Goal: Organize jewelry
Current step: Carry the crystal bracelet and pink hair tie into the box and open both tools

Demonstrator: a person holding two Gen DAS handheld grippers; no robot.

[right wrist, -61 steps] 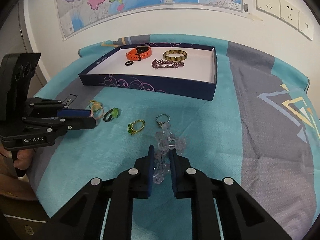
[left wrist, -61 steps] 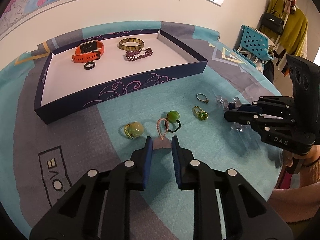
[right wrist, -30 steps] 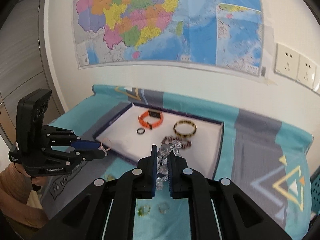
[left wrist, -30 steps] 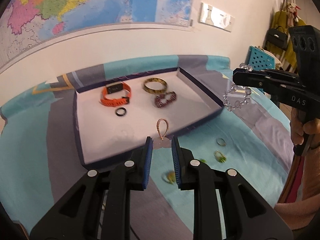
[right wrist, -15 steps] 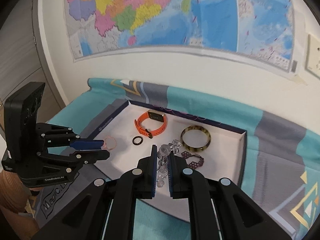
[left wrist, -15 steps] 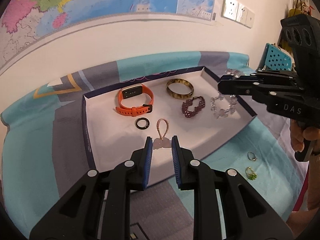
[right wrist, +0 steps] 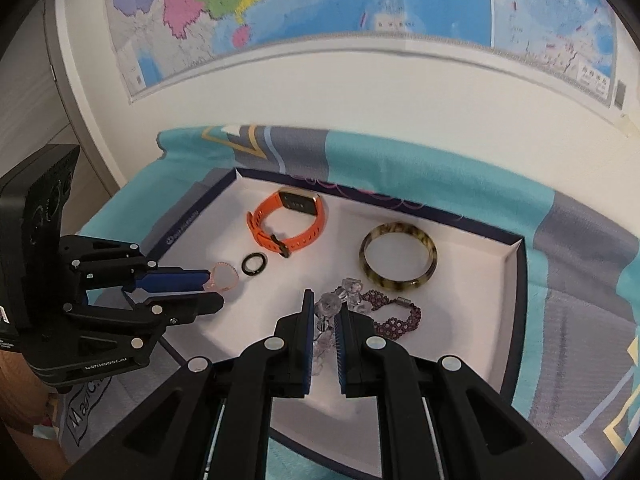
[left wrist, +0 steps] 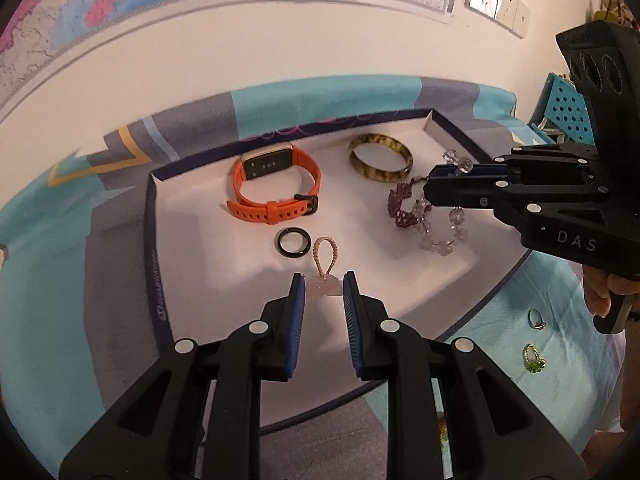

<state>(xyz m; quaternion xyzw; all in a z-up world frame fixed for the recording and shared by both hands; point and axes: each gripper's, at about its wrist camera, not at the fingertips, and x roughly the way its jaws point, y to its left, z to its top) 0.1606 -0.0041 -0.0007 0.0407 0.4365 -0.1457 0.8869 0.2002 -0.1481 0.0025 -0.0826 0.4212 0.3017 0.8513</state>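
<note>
One navy-walled tray [left wrist: 452, 125] with a white floor sits on a teal and grey cloth [left wrist: 52, 240], and four pieces lie inside it: one orange watch [left wrist: 276, 188], one tortoiseshell bangle [left wrist: 380, 157], one small black ring [left wrist: 294, 242] and one dark purple beaded bracelet [left wrist: 402, 210]. Two more pieces hang over the tray in the tools: the left gripper [left wrist: 323, 288] is closed on the charm of a pink beaded ring [left wrist: 325, 254], just beside the black ring, and the right gripper [right wrist: 322, 310] is clamped on a clear crystal bracelet [right wrist: 329, 305] next to the purple one. Only the left wrist view shows two rings out on the cloth, a silver ring [left wrist: 536, 319] and a green-stone ring [left wrist: 534, 360], and a hand [left wrist: 600, 292] on the right tool's handle. Only the right wrist view shows the whole wall map [right wrist: 320, 4].
</note>
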